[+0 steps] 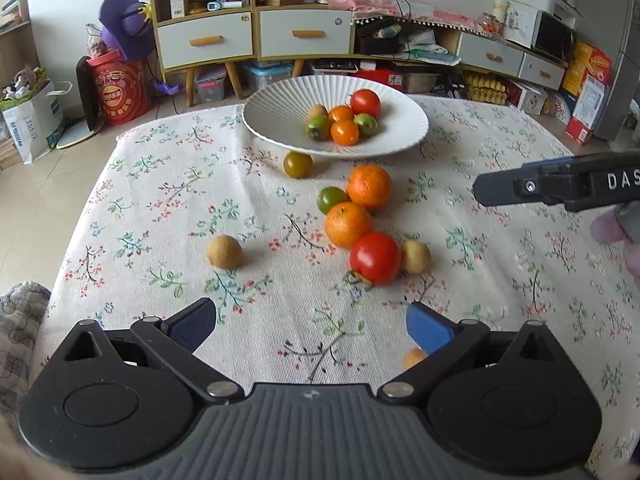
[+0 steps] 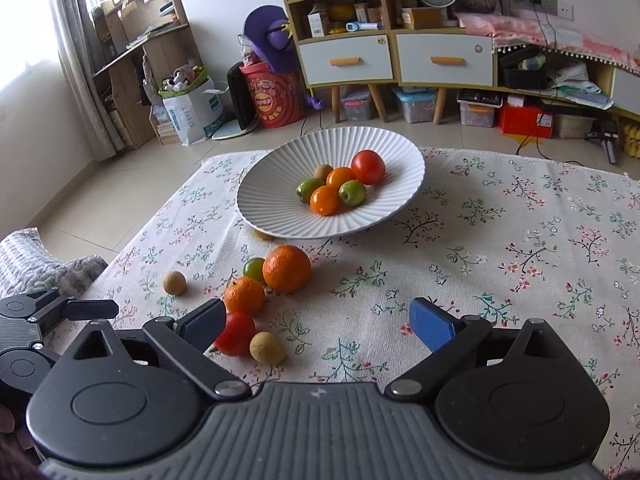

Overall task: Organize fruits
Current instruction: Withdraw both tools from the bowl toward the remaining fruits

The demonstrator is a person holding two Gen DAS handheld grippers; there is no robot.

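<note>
Nearest the lens in both wrist views: each hand-held gripper's own black body and blue-padded fingers. Left hand-held gripper [image 1: 311, 326] spread wide, nothing between the pads, floral tablecloth [image 1: 160, 208] showing through the gap. Right hand-held gripper [image 2: 320, 322] likewise spread wide and empty, its left finger overlapping the red tomato [image 2: 236, 333] in view; contact cannot be told.

Loose fruit on the surface, in a cluster in front of the bowl: large orange [image 1: 368, 187], green fruit [image 1: 331, 199] touching it, second orange [image 1: 347, 224] just below, red tomato [image 1: 375, 258] against that orange, a tan round fruit [image 1: 416, 257] beside the tomato. Another tan fruit [image 1: 225, 252] sits apart to the left. Dark yellow-green fruit [image 1: 297, 165] lies just by the bowl's near edge. Small orange-tan fruit [image 1: 414, 358] partly hidden behind the left gripper's right finger.

White ribbed bowl [image 1: 272, 120] stands at the far side of the surface. Inside, bunched together: one red tomato [image 1: 365, 103], two small orange fruits, two green ones, one tan one.

Right gripper's finger also enters the left wrist view from the right edge, above the cloth, a person's fingers [image 1: 608, 230] beneath it.
</note>
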